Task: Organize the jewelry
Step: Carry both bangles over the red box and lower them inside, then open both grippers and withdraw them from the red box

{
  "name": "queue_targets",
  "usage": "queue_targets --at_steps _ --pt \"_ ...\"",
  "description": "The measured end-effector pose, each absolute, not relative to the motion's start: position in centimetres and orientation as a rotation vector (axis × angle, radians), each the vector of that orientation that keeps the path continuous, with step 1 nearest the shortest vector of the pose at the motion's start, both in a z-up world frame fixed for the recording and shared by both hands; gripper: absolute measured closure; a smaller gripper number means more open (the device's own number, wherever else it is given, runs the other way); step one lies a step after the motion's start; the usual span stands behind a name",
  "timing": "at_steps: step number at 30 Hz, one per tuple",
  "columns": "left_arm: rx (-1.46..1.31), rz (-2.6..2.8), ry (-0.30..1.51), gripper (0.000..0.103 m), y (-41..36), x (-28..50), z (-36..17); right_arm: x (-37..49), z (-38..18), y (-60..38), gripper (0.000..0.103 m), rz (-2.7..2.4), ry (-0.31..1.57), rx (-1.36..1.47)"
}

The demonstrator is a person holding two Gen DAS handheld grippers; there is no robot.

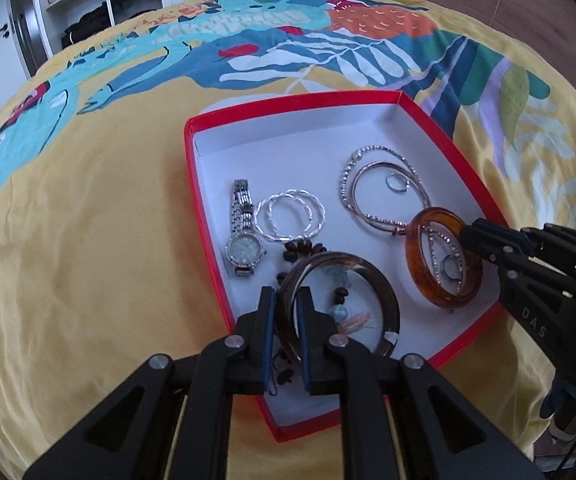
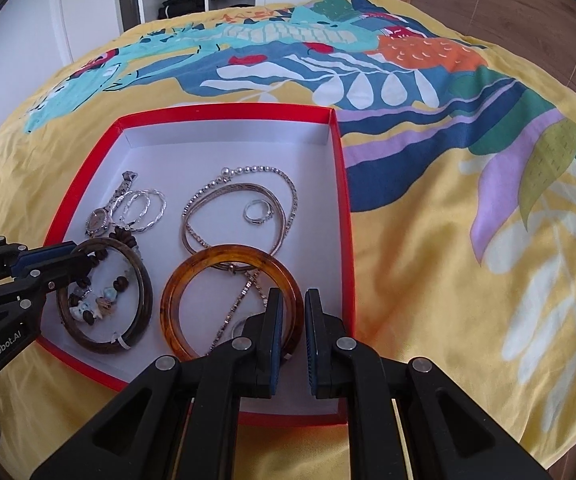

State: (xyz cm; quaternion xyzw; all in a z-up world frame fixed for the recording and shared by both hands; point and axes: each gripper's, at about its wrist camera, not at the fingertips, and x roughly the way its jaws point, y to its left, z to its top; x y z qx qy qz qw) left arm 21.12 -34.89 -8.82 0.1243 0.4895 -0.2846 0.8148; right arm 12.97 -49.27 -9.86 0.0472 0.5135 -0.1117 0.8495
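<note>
Jewelry lies gathered in a shallow red box (image 1: 191, 160) with a white floor, set on a yellow patterned bedspread (image 1: 87, 248). At the near left of the box, the left gripper (image 1: 288, 296) has its jaws closed on the near rim of a dark brown bangle (image 1: 384, 292), which rests over a beaded bracelet (image 1: 304, 247). To the right, the right gripper (image 2: 292, 298) is clamped on the rim of an amber bangle (image 2: 191, 276), which lies over a rhinestone chain (image 2: 243, 296). Farther left in the box are a silver watch (image 1: 243, 240) and twisted silver bangles (image 1: 290, 216) just beside it. At the far right a plain silver bangle (image 1: 368, 184) and a small ring (image 1: 396, 182) lie together.
</note>
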Motion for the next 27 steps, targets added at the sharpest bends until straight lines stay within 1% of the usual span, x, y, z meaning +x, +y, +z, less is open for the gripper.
queue_targets --at_steps 3,4,5,6,7,8,10,11,12,14,17,18,22,23,27 --pt "0.228 -0.619 1.043 0.091 -34.4 21.0 -8.4 12.5 -9.6 -49.4 0.091 -0.231 1.077 0.116" --pt "0.215 -0.623 1.039 0.088 -34.3 20.9 -8.1 12.4 -9.5 -49.4 0.089 -0.23 1.073 0.118" --pt "0.199 -0.624 1.035 0.08 -34.1 20.8 -7.8 12.3 -9.2 -49.4 0.085 -0.229 1.067 0.12" --pt "0.185 -0.617 1.026 0.075 -33.7 20.7 -7.3 12.1 -8.8 -49.3 0.082 -0.229 1.057 0.124" --pt "0.163 -0.62 1.015 0.071 -33.4 20.5 -6.8 12.0 -8.5 -49.2 0.074 -0.232 1.049 0.125" --pt "0.151 -0.616 1.009 0.071 -33.1 20.4 -6.3 11.9 -8.1 -49.1 0.07 -0.231 1.037 0.129" --pt "0.137 -0.587 0.989 0.067 -32.3 20.0 -5.3 11.5 -7.2 -48.7 0.068 -0.225 1.013 0.141" --pt "0.131 -0.571 0.98 0.065 -31.8 19.8 -4.9 11.4 -6.7 -48.4 0.065 -0.221 1.004 0.14" --pt "0.129 -0.55 0.969 0.064 -31.3 19.5 -4.3 11.2 -6.2 -48.1 0.062 -0.217 0.997 0.139" --pt "0.123 -0.501 0.94 0.062 -30.0 18.7 -3.3 10.8 -5.3 -47.2 0.052 -0.205 0.979 0.142" --pt "0.113 -0.42 0.907 0.061 -27.8 17.5 -1.8 10.1 -3.9 -45.6 0.044 -0.182 0.951 0.155" --pt "0.114 -0.394 0.892 0.061 -27.1 17.0 -1.2 9.8 -3.7 -45.2 0.043 -0.175 0.946 0.158" --pt "0.122 -0.325 0.857 0.06 -24.3 15.2 0.4 8.6 -2.4 -42.8 0.031 -0.139 0.931 0.171" --pt "0.113 -0.31 0.857 0.06 -23.5 14.7 0.7 8.2 -2.0 -42.0 0.028 -0.127 0.928 0.173" --pt "0.083 -0.267 0.859 0.06 -20.5 12.9 1.6 6.9 -0.7 -39.4 0.026 -0.09 0.913 0.168"
